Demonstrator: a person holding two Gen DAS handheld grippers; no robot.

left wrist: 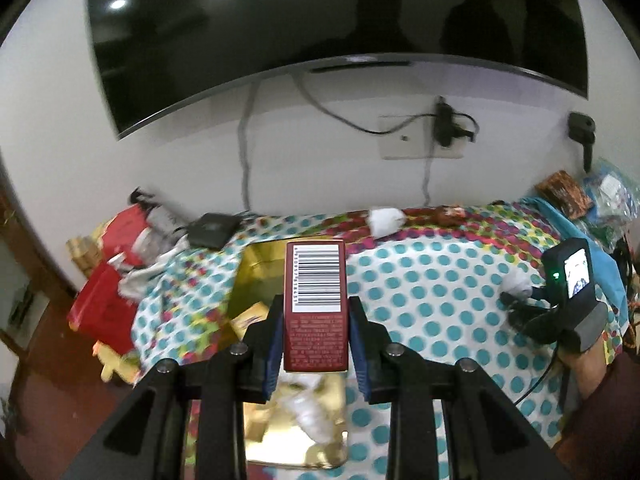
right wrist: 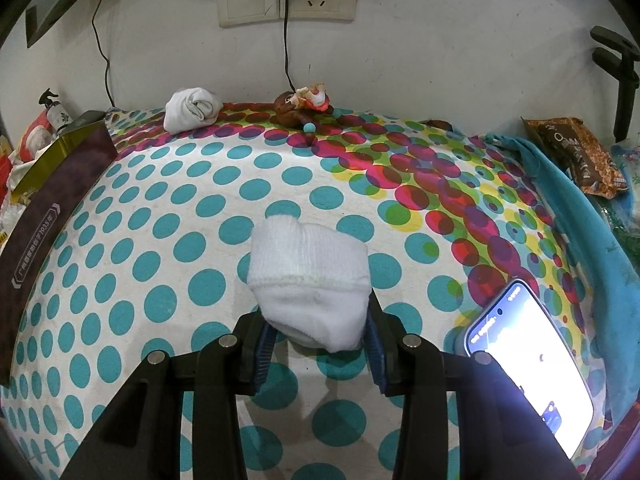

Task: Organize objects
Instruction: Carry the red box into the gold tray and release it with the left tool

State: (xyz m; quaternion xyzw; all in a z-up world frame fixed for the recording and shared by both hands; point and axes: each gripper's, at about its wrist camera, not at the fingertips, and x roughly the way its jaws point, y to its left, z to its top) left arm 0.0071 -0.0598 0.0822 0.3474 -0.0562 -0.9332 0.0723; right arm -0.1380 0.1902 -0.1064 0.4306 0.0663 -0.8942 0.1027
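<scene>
My left gripper point(left wrist: 316, 322) is shut on a small dark red carton point(left wrist: 315, 304) with a barcode on its upper face, held above a gold-lined box point(left wrist: 264, 276) that holds white rolled items. In the right wrist view my right gripper point(right wrist: 318, 324) is shut on a rolled white sock point(right wrist: 308, 280), just above the dotted cloth. The left wrist view shows the right gripper point(left wrist: 516, 300) at far right with that sock point(left wrist: 518, 285). Another rolled white sock point(right wrist: 192, 109) lies at the back by the wall, next to a small brown figurine point(right wrist: 298, 110).
A lit phone point(right wrist: 528, 364) lies right of the right gripper. The box's dark lid point(right wrist: 52, 208) stands at the left edge. Red packages point(left wrist: 108, 292) pile up left of the box, a black device point(left wrist: 212, 230) behind it. A teal cloth point(right wrist: 560, 200) and snack packet point(right wrist: 576, 156) lie right. A television point(left wrist: 320, 20) hangs above.
</scene>
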